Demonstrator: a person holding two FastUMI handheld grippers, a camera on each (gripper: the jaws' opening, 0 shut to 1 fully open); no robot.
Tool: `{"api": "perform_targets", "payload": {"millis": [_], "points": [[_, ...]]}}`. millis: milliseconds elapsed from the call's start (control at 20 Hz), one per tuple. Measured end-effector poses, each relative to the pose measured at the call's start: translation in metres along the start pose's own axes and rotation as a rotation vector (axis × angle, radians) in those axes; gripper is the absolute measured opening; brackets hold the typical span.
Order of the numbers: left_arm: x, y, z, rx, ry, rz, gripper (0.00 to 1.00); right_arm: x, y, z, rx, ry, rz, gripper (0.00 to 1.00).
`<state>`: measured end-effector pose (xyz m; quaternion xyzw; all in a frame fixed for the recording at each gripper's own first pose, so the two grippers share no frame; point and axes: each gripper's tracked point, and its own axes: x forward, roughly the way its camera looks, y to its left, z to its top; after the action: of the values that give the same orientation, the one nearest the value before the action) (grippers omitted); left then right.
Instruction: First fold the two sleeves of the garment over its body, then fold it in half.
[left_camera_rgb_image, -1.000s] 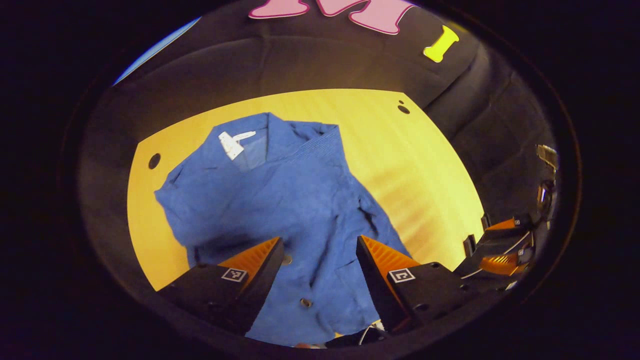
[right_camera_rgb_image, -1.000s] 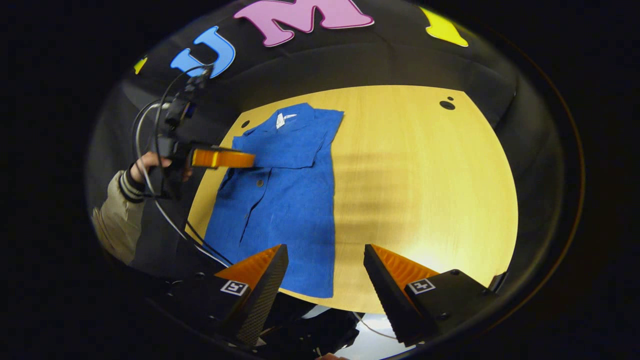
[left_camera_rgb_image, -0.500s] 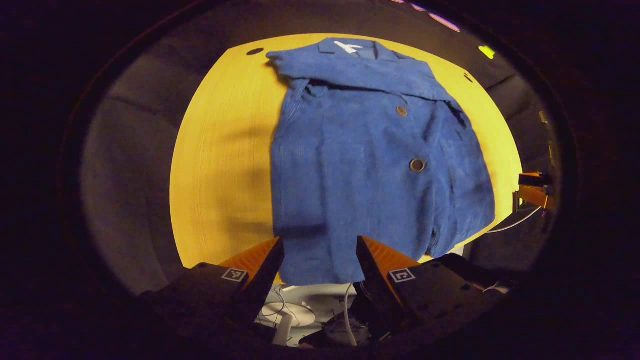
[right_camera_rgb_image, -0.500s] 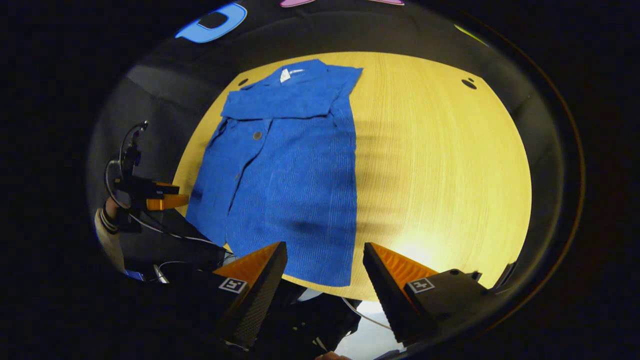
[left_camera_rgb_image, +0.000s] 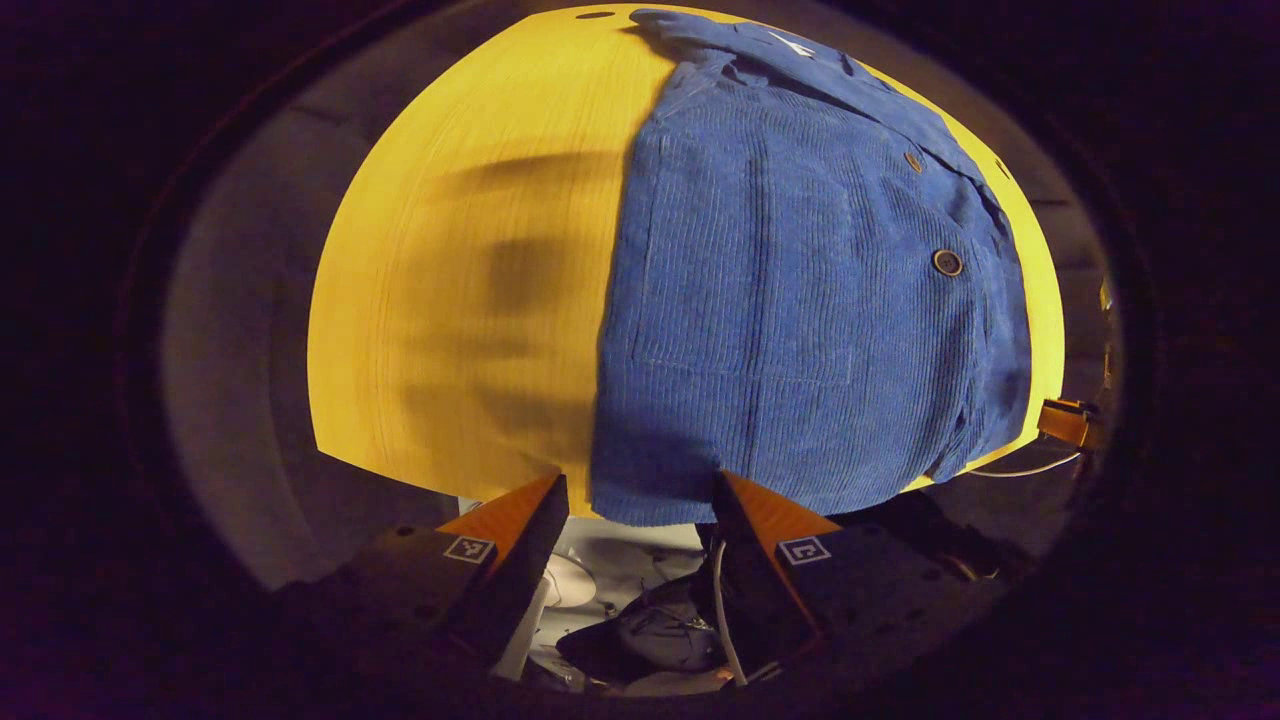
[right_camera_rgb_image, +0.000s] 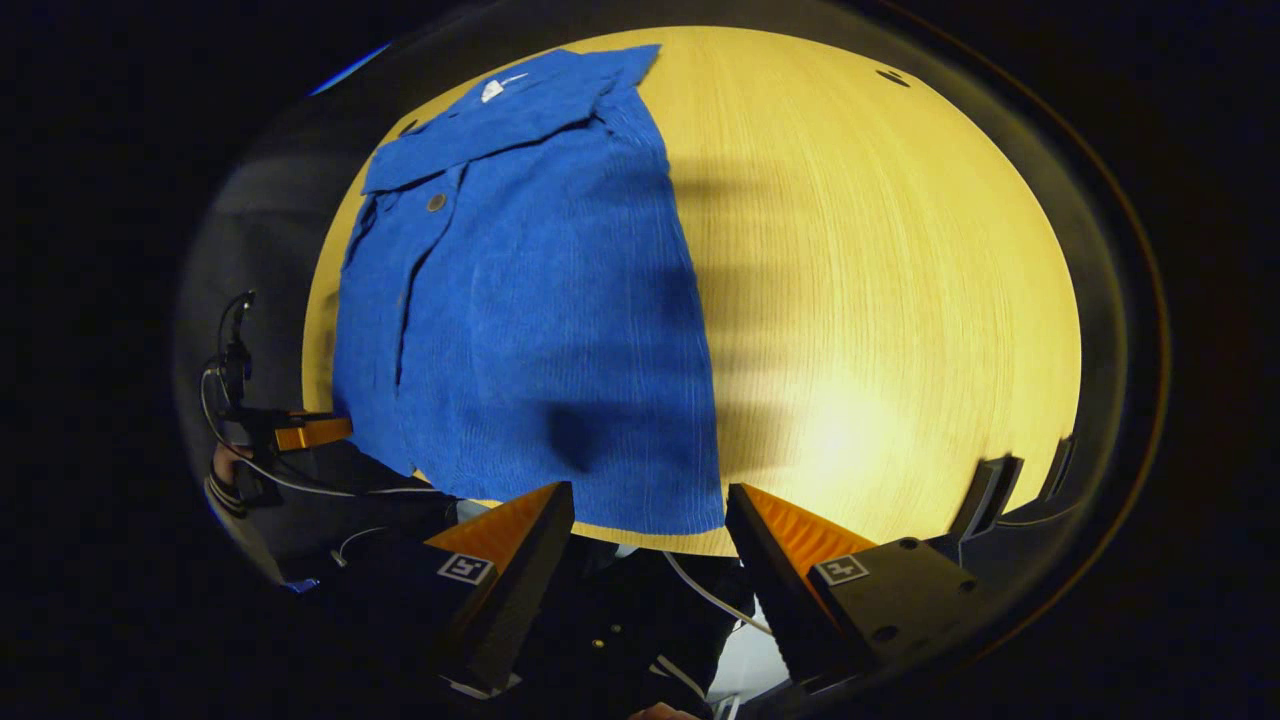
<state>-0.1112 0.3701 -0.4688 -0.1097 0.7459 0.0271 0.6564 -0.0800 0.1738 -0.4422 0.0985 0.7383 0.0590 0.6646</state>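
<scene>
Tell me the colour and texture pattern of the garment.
Blue, with fine corduroy-like ribs; the garment shows best in the left gripper view.

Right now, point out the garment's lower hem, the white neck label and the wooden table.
Lower hem (right_camera_rgb_image: 640, 520), right gripper view, near edge of the garment between the fingers.
White neck label (right_camera_rgb_image: 492, 89), right gripper view, on the tag inside the collar.
Wooden table (right_camera_rgb_image: 880, 300), right gripper view, bare top right of the garment.
</scene>
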Motion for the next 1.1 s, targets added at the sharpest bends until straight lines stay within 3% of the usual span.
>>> {"api": "perform_targets", "payload": {"millis": [550,900,1000,1100], "points": [[-0.001,0.0,0.013,0.05,-0.011,0.019,0.84,0.024,-0.002,0.003,0.014,0.042,-0.088,0.99],[0.001,-0.002,0.011,0.04,-0.014,0.019,0.85,0.043,0.006,-0.003,-0.063,0.053,-0.184,0.98],[0.001,-0.01,0.013,0.018,-0.024,0.009,0.81,0.043,0.007,-0.003,-0.045,0.046,-0.184,0.99],[0.008,-0.024,0.009,0.027,-0.04,-0.017,0.49,0.042,0.009,-0.003,-0.036,0.057,-0.178,0.99]]}}
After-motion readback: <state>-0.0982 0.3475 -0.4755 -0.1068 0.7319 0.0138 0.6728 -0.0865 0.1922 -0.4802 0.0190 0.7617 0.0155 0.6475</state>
